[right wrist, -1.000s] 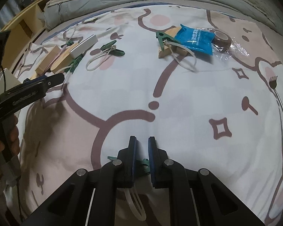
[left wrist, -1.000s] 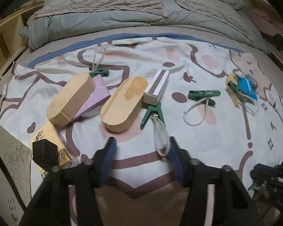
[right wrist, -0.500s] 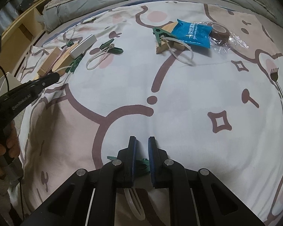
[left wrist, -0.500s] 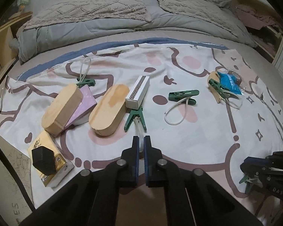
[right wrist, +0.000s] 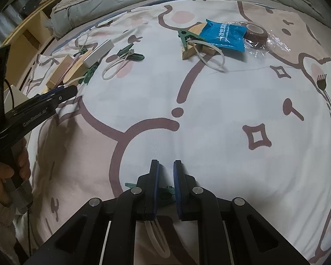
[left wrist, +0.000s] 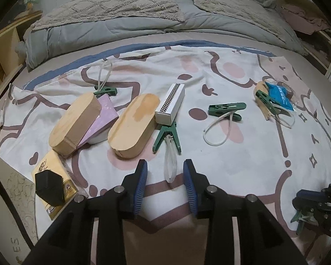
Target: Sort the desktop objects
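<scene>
My left gripper (left wrist: 164, 165) hovers low over the patterned cloth (left wrist: 242, 154), its jaws opening. The white loop (left wrist: 170, 163) of a green clip (left wrist: 166, 134) lies between the blue pads, untouched. In the right wrist view the left gripper (right wrist: 66, 91) reaches in from the left, held by a hand (right wrist: 2, 176). My right gripper (right wrist: 165, 165) is shut on another green clip (right wrist: 165, 195), whose white loop (right wrist: 156, 238) hangs below the fingers. The same gripper and clip (left wrist: 298, 216) show at the lower right of the left wrist view.
Two oval wooden boxes (left wrist: 134, 123) (left wrist: 76, 123), a purple pad (left wrist: 101, 117) and a white box (left wrist: 171, 103) lie left of centre. Further clips (left wrist: 227, 109) (left wrist: 106, 91), a blue packet (right wrist: 225, 34), tape roll (right wrist: 254, 32) and fork (right wrist: 322, 84) are scattered. A yellow booklet (left wrist: 53, 165) carries a black block (left wrist: 49, 187).
The left jaws stood wide a second ago, were shut half a second ago, and are apart again around the loop. The right gripper has kept its grip and place.
</scene>
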Available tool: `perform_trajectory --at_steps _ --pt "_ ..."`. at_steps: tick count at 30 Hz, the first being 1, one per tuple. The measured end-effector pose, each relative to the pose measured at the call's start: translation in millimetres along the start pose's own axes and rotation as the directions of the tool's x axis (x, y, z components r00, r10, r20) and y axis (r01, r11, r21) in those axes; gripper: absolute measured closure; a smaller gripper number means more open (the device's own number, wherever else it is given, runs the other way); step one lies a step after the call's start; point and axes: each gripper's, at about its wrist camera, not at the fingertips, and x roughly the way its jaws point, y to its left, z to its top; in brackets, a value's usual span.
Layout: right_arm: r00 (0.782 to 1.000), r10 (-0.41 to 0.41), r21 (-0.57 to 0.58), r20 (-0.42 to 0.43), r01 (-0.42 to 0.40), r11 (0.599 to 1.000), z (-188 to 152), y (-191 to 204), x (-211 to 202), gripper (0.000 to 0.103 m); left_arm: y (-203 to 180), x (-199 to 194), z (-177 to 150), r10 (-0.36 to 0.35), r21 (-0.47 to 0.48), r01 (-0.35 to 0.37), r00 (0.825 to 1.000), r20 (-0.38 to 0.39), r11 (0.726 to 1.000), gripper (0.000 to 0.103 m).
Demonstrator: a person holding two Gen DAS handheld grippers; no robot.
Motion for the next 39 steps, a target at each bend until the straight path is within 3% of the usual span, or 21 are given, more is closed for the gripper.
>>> perform_trajectory --at_steps 1,3,7,12,14,19,22,25,33,39 --pt "1.000 0.001 -0.002 0.000 -0.001 1.000 0 0 0 0.090 0 1 0 0.002 -0.001 -0.002 1.000 0.000 1.000 0.071" --pt "1.000 0.003 -0.008 0.001 -0.003 1.000 0 0 0 0.090 -3 2 0 -0.011 0.008 0.011 1.000 -0.002 1.000 0.093" --pt "1.000 0.006 -0.011 0.002 -0.006 1.000 0 0 0 0.090 -11 -1 -3 -0.021 0.058 0.021 1.000 -0.008 0.998 0.098" --pt "0.999 0.000 -0.016 -0.033 0.000 1.000 -1 2 -1 0.087 -14 -11 -6 -0.034 0.049 0.034 0.999 -0.001 0.998 0.098" --pt "0.999 0.005 -0.024 -0.042 -0.006 1.000 -3 3 -2 0.079 -14 -18 -9 -0.035 0.045 0.035 0.999 0.006 0.998 0.098" --pt "0.997 0.020 -0.109 -0.073 -0.028 0.994 -13 19 -4 0.031 -11 -34 -18 -0.045 0.023 0.044 0.999 0.015 0.999 0.099" --pt "0.996 -0.029 -0.209 -0.089 0.010 0.978 -23 35 -3 0.018 -9 -44 -24 -0.054 0.019 0.053 0.998 0.021 0.998 0.099" --pt "0.994 -0.046 -0.254 -0.097 0.020 0.967 -30 39 -2 0.014 -8 -54 -31 -0.060 0.020 0.060 0.998 0.024 0.998 0.099" --pt "0.993 -0.030 -0.208 -0.113 0.006 0.978 -32 26 -6 0.011 -3 -81 -56 -0.091 0.015 0.091 0.996 0.017 0.996 0.099" --pt "0.990 0.037 -0.134 -0.133 -0.055 0.990 -34 11 -14 0.006 -4 -96 -83 -0.131 0.003 0.131 0.991 -0.011 0.991 0.099"
